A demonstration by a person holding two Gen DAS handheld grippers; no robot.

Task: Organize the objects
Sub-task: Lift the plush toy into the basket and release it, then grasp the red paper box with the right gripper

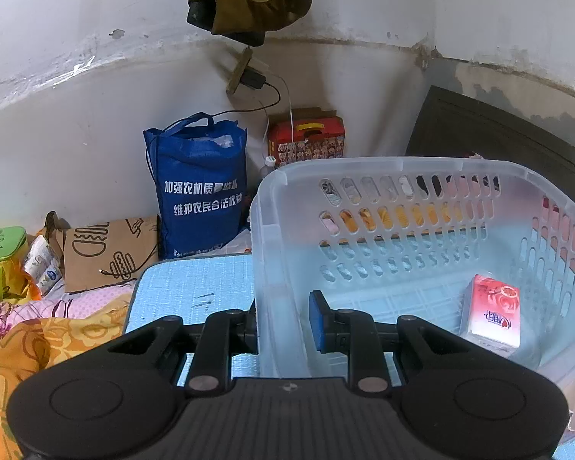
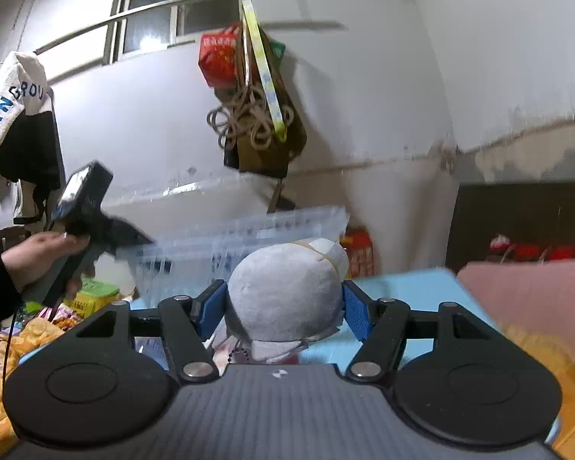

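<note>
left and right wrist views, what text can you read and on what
"加强农机质量监督 / 维护农民合法权益" (partly creased): blue tote bag
"GROU" and "AN", cut off: white garment
Red tissue pack in the basket: logo inverted, unreadable
Green box: blurred
Red hanging box: blurred

Tissue pack (image 1: 492, 308) in basket (image 1: 364, 166), bag (image 1: 201, 188) behind-left

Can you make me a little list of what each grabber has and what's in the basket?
left gripper: jaws clamped on the near wall of the clear basket
right gripper: jaws pressing a grey plush toy
in basket: one red and white tissue pack
basket sits on: blue mat
</note>
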